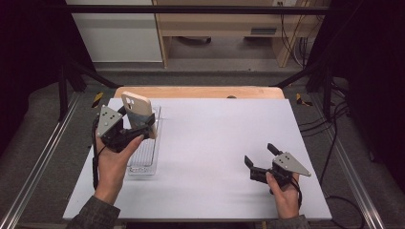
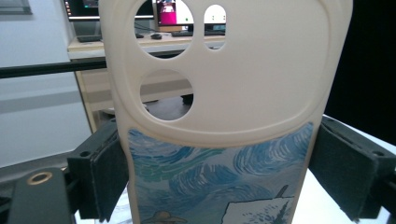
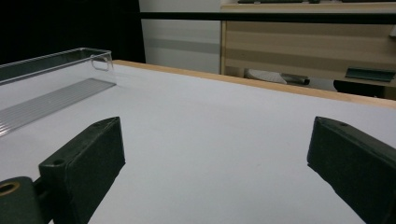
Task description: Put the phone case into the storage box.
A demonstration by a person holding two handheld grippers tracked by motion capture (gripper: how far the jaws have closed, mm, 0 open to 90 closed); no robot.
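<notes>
The left gripper [image 1: 143, 128] is clamped on a cream phone case [image 1: 137, 110], its two jaws pressed against the case's long sides. The case stands upright, camera cut-outs at the top, raised above a clear plastic tray [image 1: 143, 160] that lies on the left part of the table [image 1: 215, 143]. In the left gripper view the case [image 2: 224, 116] carries a swirled blue print on its lower half; its bottom edge is cut off, so whether it touches the tray cannot be told.

The right gripper [image 1: 260, 160] rests low over the table's near right part, jaws wide apart and holding nothing. In the right gripper view, bare white tabletop [image 3: 210, 140] lies between its jaws.

The tray's near end sits just beside the person's left hand [image 1: 112, 164]. The middle of the table is open, and the two grippers are well apart. The far wooden edge [image 1: 200, 92] is unobstructed.
</notes>
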